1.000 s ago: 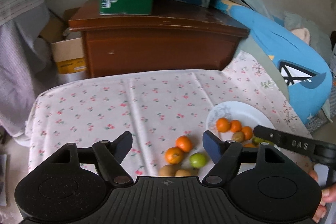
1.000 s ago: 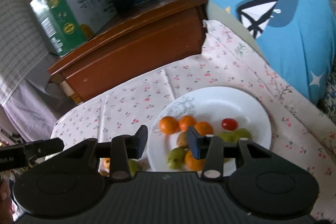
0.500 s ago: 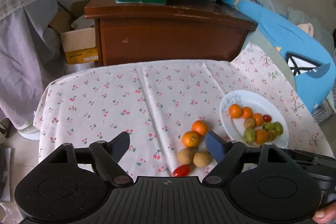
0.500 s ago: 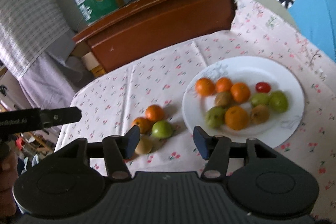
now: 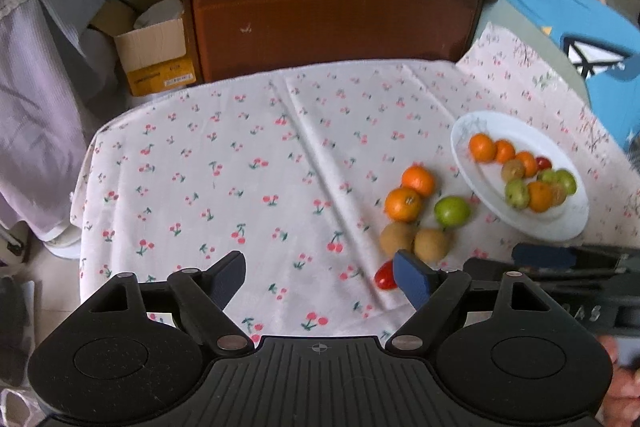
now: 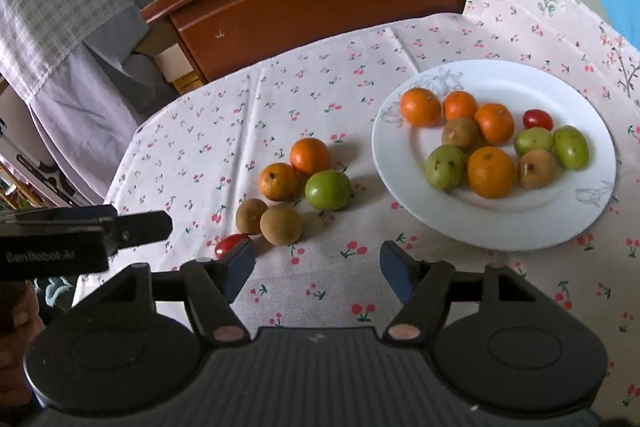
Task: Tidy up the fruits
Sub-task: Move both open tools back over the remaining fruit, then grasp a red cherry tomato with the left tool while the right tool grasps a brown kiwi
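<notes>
Now I see both grippers pulled back and higher than before: left gripper (image 5: 320, 277) and right gripper (image 6: 316, 263) hover spread and empty. A green fruit (image 6: 328, 190) has rejoined the loose cluster beside the plate (image 6: 504, 231). Only the left view shows the cardboard box (image 5: 154, 55). A cherry-print tablecloth (image 5: 224, 183) fronts a wooden cabinet (image 5: 332, 23).

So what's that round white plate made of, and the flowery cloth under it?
The round white plate looks like glazed ceramic: smooth, glossy, with soft reflections and a faint grey printed pattern on its rim; it could be melamine. The cherry-print cloth looks like thin woven cotton: matte, with fold creases.
</notes>
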A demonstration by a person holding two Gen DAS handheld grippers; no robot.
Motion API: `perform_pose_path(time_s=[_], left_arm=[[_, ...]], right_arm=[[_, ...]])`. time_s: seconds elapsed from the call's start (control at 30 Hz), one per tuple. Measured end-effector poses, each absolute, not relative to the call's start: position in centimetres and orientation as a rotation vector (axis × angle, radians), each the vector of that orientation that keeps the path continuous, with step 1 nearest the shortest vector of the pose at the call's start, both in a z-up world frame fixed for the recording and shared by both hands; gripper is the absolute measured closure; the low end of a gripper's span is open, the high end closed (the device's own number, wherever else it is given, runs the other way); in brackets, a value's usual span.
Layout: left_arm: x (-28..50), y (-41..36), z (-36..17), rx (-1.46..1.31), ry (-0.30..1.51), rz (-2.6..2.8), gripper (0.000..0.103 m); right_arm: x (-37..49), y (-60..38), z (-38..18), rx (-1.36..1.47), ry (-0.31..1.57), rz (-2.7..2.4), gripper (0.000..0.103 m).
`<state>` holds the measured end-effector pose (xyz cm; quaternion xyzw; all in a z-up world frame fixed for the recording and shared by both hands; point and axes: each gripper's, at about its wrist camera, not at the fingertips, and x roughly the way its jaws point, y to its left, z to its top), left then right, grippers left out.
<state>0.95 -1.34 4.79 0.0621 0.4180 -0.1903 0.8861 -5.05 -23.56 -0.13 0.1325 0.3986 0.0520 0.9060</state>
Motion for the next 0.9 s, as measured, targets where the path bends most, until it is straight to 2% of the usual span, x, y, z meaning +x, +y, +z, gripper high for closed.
perform_pose_path(time_s=[0.27,0.7,0.77,0.83,0.9], left_arm=[[0.5,-1.6,3.2,0.204,0.858,-0.440,0.021],[-0.7,-3.2,1.7,0.337,0.779,-0.524,0.023],[-0.7,-3.6,1.6,0.340,0.767,-0.540,0.027],[-0.7,-3.9,1.6,0.340,0.763,-0.554,0.030],[-0.5,-4.3,1.4,0.330,0.768,-0.565,0.037]], right_arm=[[-4.4,-22.8,-0.3,0.266,0.802,0.138,0.033],[-2.5,-21.8,-1.8,0.247,0.811,0.176,0.058],[-2.2,-21.8,-1.9,0.248,0.809,0.177,0.059],[-2.1,-21.6,-2.0,0.234,0.803,0.180,0.066],[-2.0,-21.5,-2.1,0.231,0.796,0.187,0.069]])
